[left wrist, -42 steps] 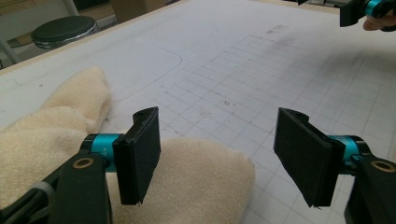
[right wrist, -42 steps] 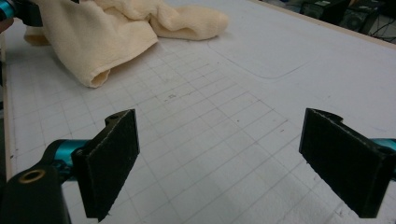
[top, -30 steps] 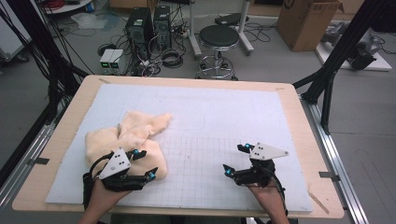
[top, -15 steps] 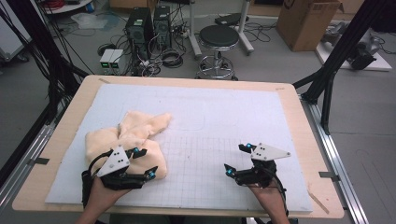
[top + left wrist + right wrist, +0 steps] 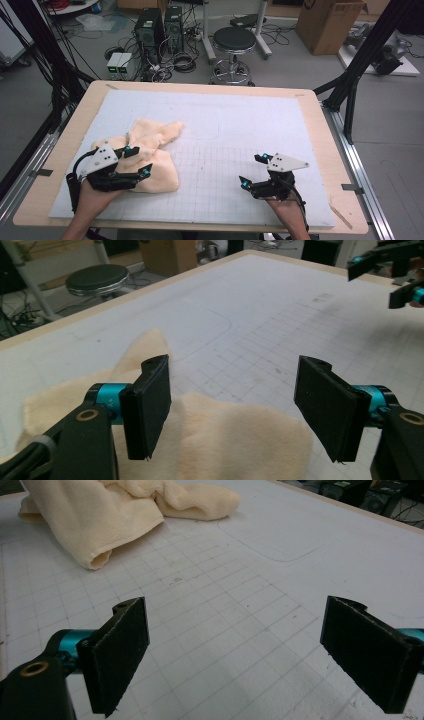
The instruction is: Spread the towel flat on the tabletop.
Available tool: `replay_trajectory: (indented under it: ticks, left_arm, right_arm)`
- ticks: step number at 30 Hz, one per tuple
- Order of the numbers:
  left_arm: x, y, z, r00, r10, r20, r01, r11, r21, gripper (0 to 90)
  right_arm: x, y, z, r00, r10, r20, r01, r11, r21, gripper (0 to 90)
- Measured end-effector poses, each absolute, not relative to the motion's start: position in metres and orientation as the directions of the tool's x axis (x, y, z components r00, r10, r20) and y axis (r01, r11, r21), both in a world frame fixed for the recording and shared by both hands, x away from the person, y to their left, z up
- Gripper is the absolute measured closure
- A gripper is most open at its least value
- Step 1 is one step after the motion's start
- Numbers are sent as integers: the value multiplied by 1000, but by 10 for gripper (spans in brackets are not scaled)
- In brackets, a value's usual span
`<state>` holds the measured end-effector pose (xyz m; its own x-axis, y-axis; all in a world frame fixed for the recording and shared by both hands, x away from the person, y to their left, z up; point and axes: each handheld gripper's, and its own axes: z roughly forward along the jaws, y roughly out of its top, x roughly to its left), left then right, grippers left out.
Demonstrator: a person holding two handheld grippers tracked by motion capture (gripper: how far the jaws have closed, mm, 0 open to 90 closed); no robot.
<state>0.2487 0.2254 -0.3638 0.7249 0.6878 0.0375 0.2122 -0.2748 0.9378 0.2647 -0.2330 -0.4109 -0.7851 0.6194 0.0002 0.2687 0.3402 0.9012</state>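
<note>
At the lower left of the high view I held my left gripper (image 5: 138,161) over the near edge of the towel (image 5: 152,150), jaws spread wide with the cloth bunched between and below them but not pinched. My right gripper (image 5: 252,170) sat at the lower right, jaws likewise apart over bare gridded mat (image 5: 250,120), well apart from the towel. Farther back, the towel's crumpled end reached toward the frame's middle.
</note>
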Motion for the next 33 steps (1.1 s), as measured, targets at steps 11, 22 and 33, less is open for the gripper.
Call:
replay_trajectory:
  ticks: [11, 22, 33]
  left_arm:
    - [259, 253, -368, 655, 754, 48, 260, -284, 923, 282]
    - [268, 256, -401, 626, 777, 72, 346, -358, 867, 344]
    - [268, 260, -402, 624, 780, 54, 355, -345, 869, 682]
  right_arm:
    - [265, -231, -412, -788, 616, -6, 268, 352, 897, 116]
    - [265, -230, -412, -790, 612, -10, 268, 360, 894, 116]
    - [265, -229, -413, -792, 611, -7, 269, 359, 894, 116]
